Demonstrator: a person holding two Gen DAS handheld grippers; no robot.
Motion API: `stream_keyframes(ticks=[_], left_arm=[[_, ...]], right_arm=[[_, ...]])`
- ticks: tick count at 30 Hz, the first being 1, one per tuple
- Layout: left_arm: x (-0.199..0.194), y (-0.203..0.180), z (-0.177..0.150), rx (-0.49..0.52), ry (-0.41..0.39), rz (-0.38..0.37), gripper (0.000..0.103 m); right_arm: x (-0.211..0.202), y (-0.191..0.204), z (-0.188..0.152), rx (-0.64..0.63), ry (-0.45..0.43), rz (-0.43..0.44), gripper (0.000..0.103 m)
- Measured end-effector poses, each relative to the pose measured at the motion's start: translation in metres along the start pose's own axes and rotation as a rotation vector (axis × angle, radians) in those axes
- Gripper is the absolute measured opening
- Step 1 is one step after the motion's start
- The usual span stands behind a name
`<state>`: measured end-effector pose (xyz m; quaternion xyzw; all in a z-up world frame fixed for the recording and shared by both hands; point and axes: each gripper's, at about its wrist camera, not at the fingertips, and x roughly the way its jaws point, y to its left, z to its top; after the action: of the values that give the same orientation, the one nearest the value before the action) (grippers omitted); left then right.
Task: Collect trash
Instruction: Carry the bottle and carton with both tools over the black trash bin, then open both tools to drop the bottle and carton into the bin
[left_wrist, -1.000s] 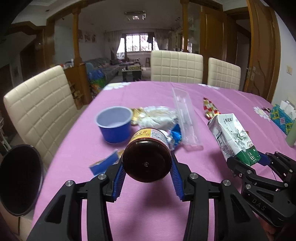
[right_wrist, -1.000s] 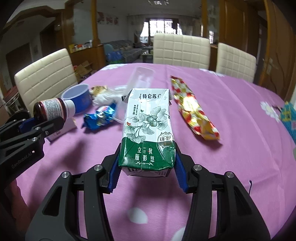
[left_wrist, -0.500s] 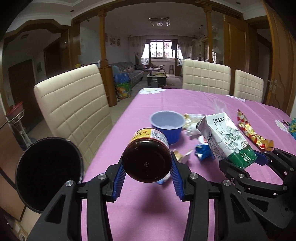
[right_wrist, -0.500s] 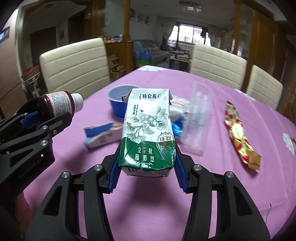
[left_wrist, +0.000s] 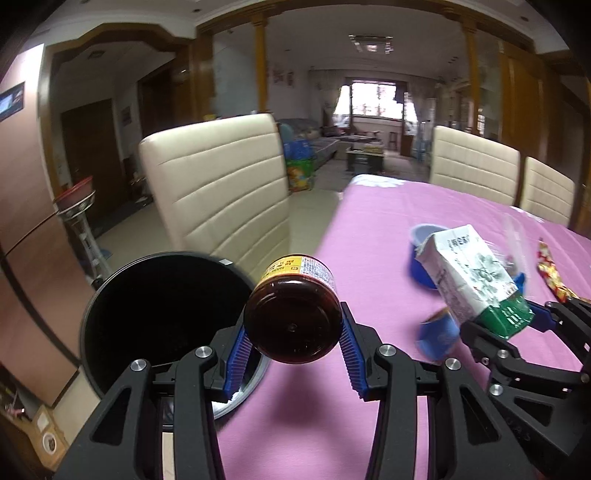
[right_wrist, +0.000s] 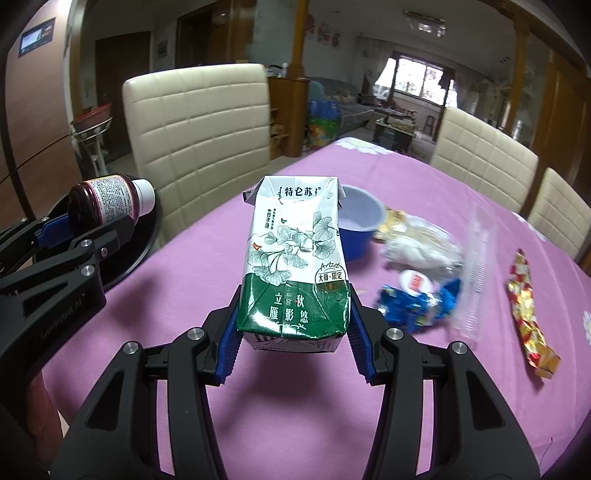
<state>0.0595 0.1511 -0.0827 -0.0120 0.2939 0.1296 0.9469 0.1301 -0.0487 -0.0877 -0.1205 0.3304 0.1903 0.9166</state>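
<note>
Our left gripper (left_wrist: 293, 349) clamps the jar (left_wrist: 291, 310) at the bin's (left_wrist: 122, 295) rim; the right gripper (right_wrist: 293, 332) grips the carton (right_wrist: 295, 258) over the table (right_wrist: 332, 406). We should centre each above the bin before letting go.

One dark glass jar (left_wrist: 291, 325), one white-and-green milk carton (right_wrist: 295, 258), one blue plastic bowl (right_wrist: 356, 225), one round black bin (left_wrist: 159, 314), three cream padded chairs (right_wrist: 199, 136), one red-and-gold foil wrapper (right_wrist: 528, 314), one crumpled blue wrapper (right_wrist: 417, 302), one clear plastic tray (right_wrist: 476, 266).
</note>
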Motion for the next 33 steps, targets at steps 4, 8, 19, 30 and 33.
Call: stream_keyframes(ticks=[4, 8, 19, 30, 33], left_arm=[[0.004, 0.026, -0.004, -0.029, 0.02, 0.048, 0.043], [0.01, 0.05, -0.006, -0.073, 0.042, 0.091, 0.043], [0.013, 0.072, -0.014, -0.115, 0.039, 0.145, 0.084], [0.019, 0.101, -0.02, -0.149, 0.08, 0.206, 0.084], [0.02, 0.11, -0.021, -0.161, 0.085, 0.217, 0.084]], right_arm=[[0.005, 0.02, 0.003, -0.031, 0.006, 0.025, 0.052], [0.011, 0.039, 0.006, -0.065, 0.017, 0.044, 0.052], [0.022, 0.059, 0.013, -0.105, 0.033, 0.069, 0.052], [0.041, 0.1, 0.023, -0.181, 0.064, 0.161, 0.052], [0.045, 0.113, 0.027, -0.202, 0.064, 0.183, 0.052]])
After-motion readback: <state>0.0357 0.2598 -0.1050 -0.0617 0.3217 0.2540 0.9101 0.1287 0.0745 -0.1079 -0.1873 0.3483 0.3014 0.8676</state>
